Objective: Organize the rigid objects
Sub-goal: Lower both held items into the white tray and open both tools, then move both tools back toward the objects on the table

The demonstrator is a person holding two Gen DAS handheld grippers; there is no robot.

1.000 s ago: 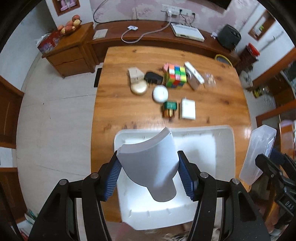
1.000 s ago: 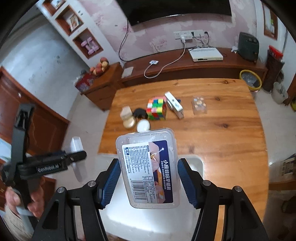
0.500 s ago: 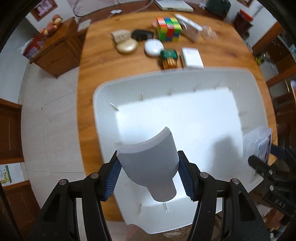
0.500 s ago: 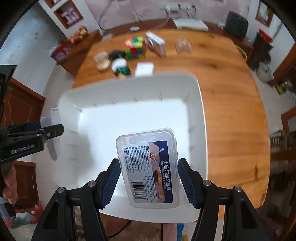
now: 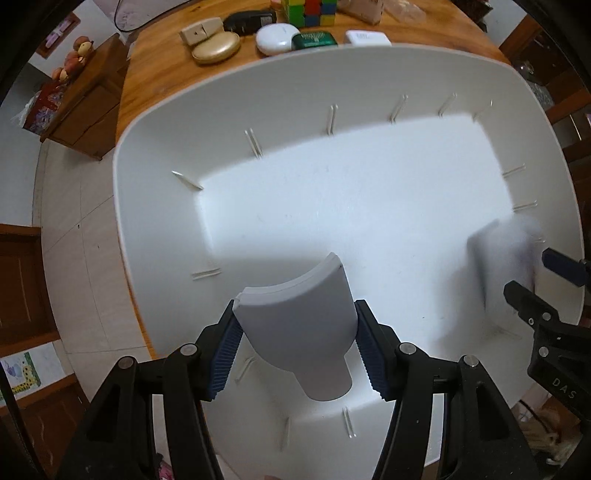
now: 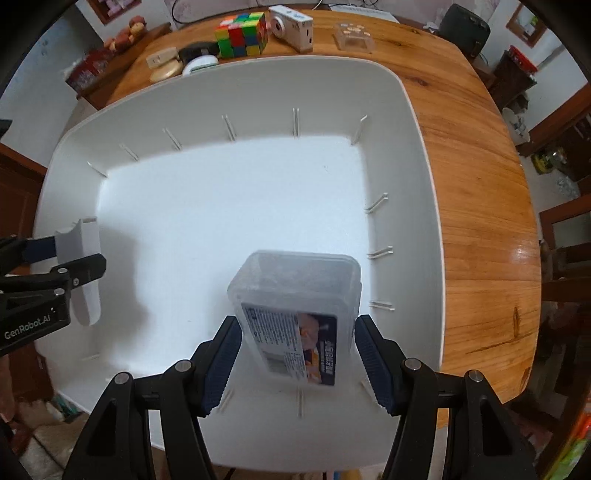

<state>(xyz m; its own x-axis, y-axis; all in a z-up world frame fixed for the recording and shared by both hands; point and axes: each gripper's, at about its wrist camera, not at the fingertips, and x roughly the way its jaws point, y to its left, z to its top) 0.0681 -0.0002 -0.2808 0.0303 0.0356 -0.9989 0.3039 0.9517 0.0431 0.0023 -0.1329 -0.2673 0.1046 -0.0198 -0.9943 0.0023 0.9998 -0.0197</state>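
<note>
My left gripper (image 5: 295, 350) points straight down into a large white bin (image 5: 258, 74), shut on a grey curved piece (image 5: 291, 310) that flares wide at its far end. It hangs low over the bin's near left floor. My right gripper (image 6: 299, 354) is shut on a clear plastic box (image 6: 295, 295) with a printed label, tilted, low over the bin's (image 6: 258, 66) near right floor. Each view shows the other gripper at its side: the right gripper (image 5: 535, 291) with the blurred box (image 5: 506, 266), the left gripper (image 6: 55, 266) with the grey piece (image 6: 83, 273).
Beyond the bin on the wooden table (image 6: 480, 184) lie a colour cube (image 6: 242, 35), a white camera (image 6: 291, 26), a small clear case (image 6: 354, 37), a gold compact (image 5: 216, 50), a white round case (image 5: 277, 38), a green tin (image 5: 314, 38) and a white box (image 5: 367, 37).
Both grippers have sunk from above the table down into the white bin, which now fills both views. The clear box has tipped in the right gripper.
</note>
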